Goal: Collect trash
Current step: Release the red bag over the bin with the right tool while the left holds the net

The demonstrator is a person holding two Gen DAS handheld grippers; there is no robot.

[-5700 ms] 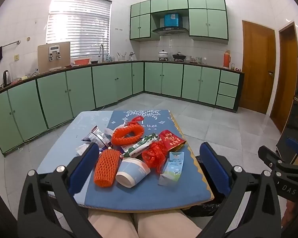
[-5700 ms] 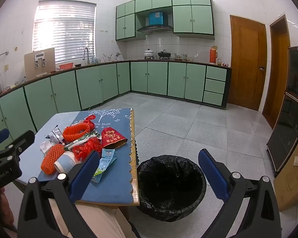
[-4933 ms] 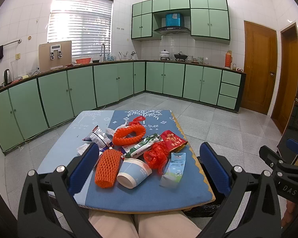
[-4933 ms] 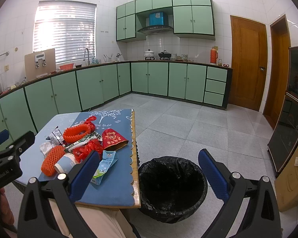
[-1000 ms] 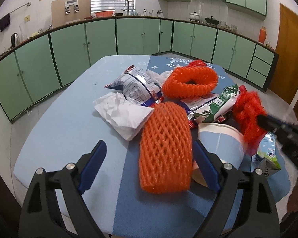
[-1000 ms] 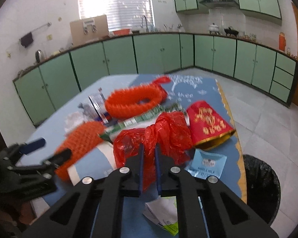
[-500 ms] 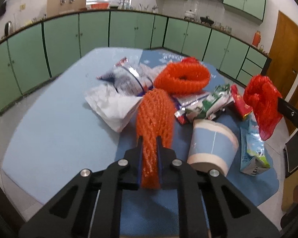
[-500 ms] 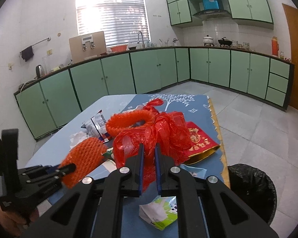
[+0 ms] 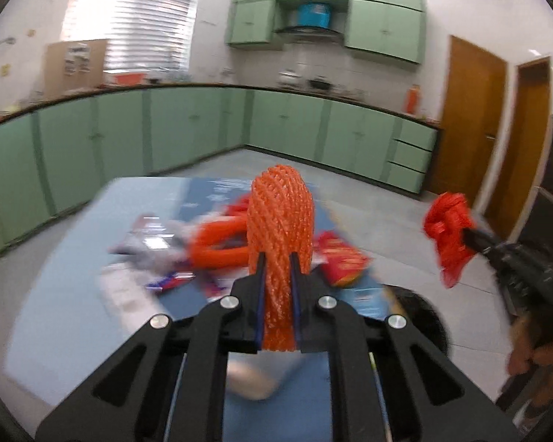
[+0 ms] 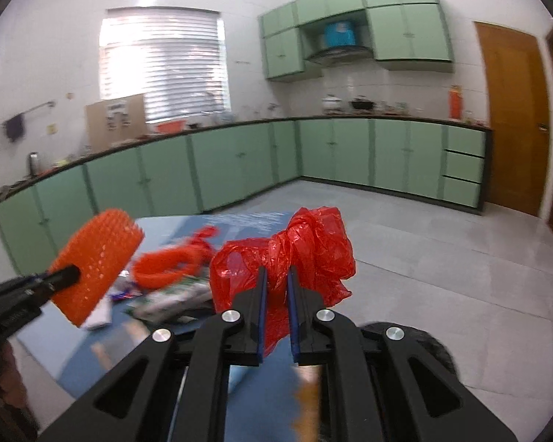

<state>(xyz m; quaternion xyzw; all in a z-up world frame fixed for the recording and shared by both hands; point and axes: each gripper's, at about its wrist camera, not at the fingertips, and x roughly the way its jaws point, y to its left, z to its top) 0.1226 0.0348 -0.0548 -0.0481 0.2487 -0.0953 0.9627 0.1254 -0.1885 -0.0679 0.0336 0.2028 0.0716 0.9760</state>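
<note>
While both pieces of trash are hanging clear of the table, neither is yet reaching the bin, so the collecting is only just getting under way. The orange foam net sleeve is standing up between the fingers of the left gripper, which are clenching its lower end, and it is riding above the middle of the table. The red plastic bag is bunching around the fingers of the right gripper, which are pinching it tightly, and it is hanging out past the table's right edge, nearer the floor side. The black-lined trash bin is sitting on the floor just beside that right edge, and both loads are looking as though they are heading toward it; nothing is showing inside it from these views, though most of its opening is hidden. Still waiting on the table, toward its far half, are the orange foam ring, a red and gold packet, some crumpled wrappers near the left side, and a pale paper cup close to the near edge, partly hidden behind the left gripper. Blur is making the smaller scraps hard to tell apart. By my judgement two items are in hand and at least four more are remaining to be picked up afterward.
</note>
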